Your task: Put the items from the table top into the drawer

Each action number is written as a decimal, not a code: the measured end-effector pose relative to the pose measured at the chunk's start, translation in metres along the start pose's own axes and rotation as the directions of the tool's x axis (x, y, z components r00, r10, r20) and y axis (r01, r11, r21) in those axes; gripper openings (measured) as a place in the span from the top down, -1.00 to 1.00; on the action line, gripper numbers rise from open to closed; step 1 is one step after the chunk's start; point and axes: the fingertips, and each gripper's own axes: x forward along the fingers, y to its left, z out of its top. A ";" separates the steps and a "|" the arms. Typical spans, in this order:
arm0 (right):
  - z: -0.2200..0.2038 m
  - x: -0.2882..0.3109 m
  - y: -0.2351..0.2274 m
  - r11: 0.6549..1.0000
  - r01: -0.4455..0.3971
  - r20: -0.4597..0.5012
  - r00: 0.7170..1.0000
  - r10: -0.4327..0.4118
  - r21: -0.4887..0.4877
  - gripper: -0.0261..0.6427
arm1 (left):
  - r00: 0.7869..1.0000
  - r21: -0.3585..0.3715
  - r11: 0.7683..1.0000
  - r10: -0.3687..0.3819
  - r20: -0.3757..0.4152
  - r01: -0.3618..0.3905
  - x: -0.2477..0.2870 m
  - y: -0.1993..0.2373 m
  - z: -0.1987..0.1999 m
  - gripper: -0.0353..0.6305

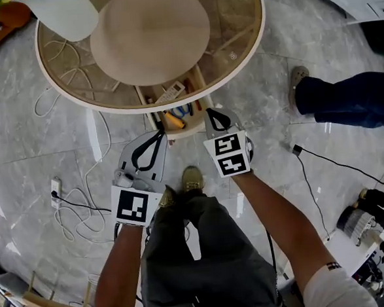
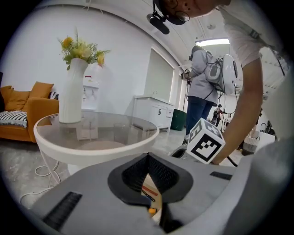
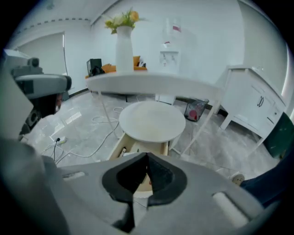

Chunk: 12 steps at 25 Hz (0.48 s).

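Under the glass table (image 1: pixel 238 15) the drawer (image 1: pixel 147 110) stands pulled out w/ stuff already inside. There's an orange thing (image 1: pixel 174 120) near the front and a white flat thing (image 1: pixel 169 93), maybe a remote, further back. A few pen-like bits lie btwn them, too small to tell.

Both tools hang just in front of the drawer's open end.
- Left hand-held gripper (image 1: pixel 162 134): jaws together, tips meeting, nothing btwn them. Its own view shows only drawer contents through the gap behind the tips.
- Right hand-held gripper (image 1: pixel 210 113): same, closed tip to tip and empty, aimed down at the drawer and the round wooden shelf (image 1: pixel 151 34) over it.

On the table top only a tall white vase (image 1: pixel 64 14) w/ yellow flowers shows, near the far-left edge. The rest of the glass looks bare, so I'd say the moving is about done, unless the vase counts.

Handling, as a guess:
- The drawer items look small, light and stiff, so prob. no more fuss there.
- The vase is prob. ceramic: hard, smooth, breakable. It's tall on a smallish base, so tippy, and the flowers add weight up top.
- The body may be too wide for one pair of jaws. Better to take it at the narrower neck just under the lip, w/ the other tool steadying it low down. It's unlikely to fit the drawer upright.
- The drawer looks like stiff wood and should slide. I see no handle, so push flat on its front w/ closed jaws rather than grab it.
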 end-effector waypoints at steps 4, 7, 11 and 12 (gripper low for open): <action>0.051 -0.067 0.008 1.000 -0.023 0.105 0.994 0.023 -0.005 0.92 | 0.999 -0.016 1.000 0.006 0.037 -0.005 -0.021 -0.014 0.043 0.89; 0.092 -0.118 0.015 0.999 -0.045 0.186 0.981 0.047 -0.016 0.92 | 0.998 -0.023 1.000 0.017 0.059 -0.015 -0.040 -0.022 0.077 0.89; 0.137 -0.176 0.028 0.996 -0.076 0.277 0.957 0.086 -0.047 0.92 | 0.995 -0.020 0.999 0.028 0.098 -0.026 -0.066 -0.030 0.126 0.89; 0.148 -0.190 0.031 0.995 -0.082 0.300 0.949 0.094 -0.052 0.92 | 0.994 -0.018 0.999 0.032 0.107 -0.030 -0.072 -0.031 0.138 0.89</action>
